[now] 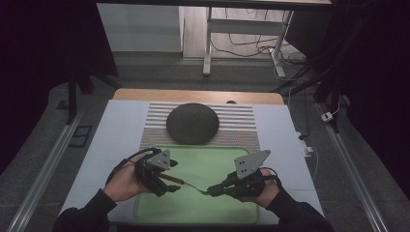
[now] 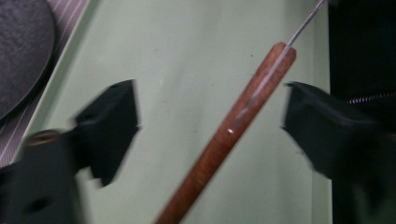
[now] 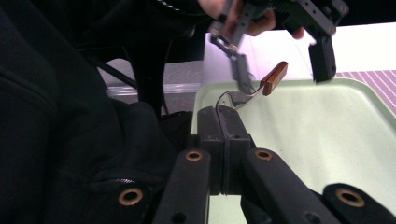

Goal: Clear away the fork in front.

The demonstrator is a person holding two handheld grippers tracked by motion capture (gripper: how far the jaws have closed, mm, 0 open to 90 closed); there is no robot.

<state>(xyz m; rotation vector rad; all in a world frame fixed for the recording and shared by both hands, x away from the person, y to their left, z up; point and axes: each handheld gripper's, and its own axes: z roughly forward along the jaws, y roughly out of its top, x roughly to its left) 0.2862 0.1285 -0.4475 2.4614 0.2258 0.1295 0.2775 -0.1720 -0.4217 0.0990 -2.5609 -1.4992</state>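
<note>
R hand-held gripper [image 1: 211, 191] sits nearest the person, jaws clamped tight on the metal end of a utensil [image 1: 186, 182], prob a spoon or fork, can't tell which since the jaws hide the head. In the right gripper view the bent metal neck [image 3: 232, 98] comes straight out of the closed jaw tips, so the wooden handle [image 3: 274, 78] sticks out ahead of that hand-held gripper, free in the air above the green tray [image 1: 203, 166]. Looks deliberate: pinching the working end leaves the whole handle exposed for the other side to take. L hand-held gripper [image 1: 167, 186] is just beyond the handle's far end, w/ the handle [image 2: 233, 133] running diagonally btw its jaws. Those jaws are partway apart and not pressing: one pad [image 2: 116, 126] stands well off the wood, the other pad [image 2: 322, 126] is just beside it, no contact that I can see. So it's a handover setup IMO, L side lined up around the handle but grip not yet made, R side the only one carrying the utensil. Tray lies under both hand-held grippers, likely as the working/drop zone. Farther out past both, a dark round plate [image 1: 192, 123] rests on a striped mat [image 1: 241, 126] on the bench [image 1: 118, 130], untouched, poss the place the utensil ends up beside.
</note>
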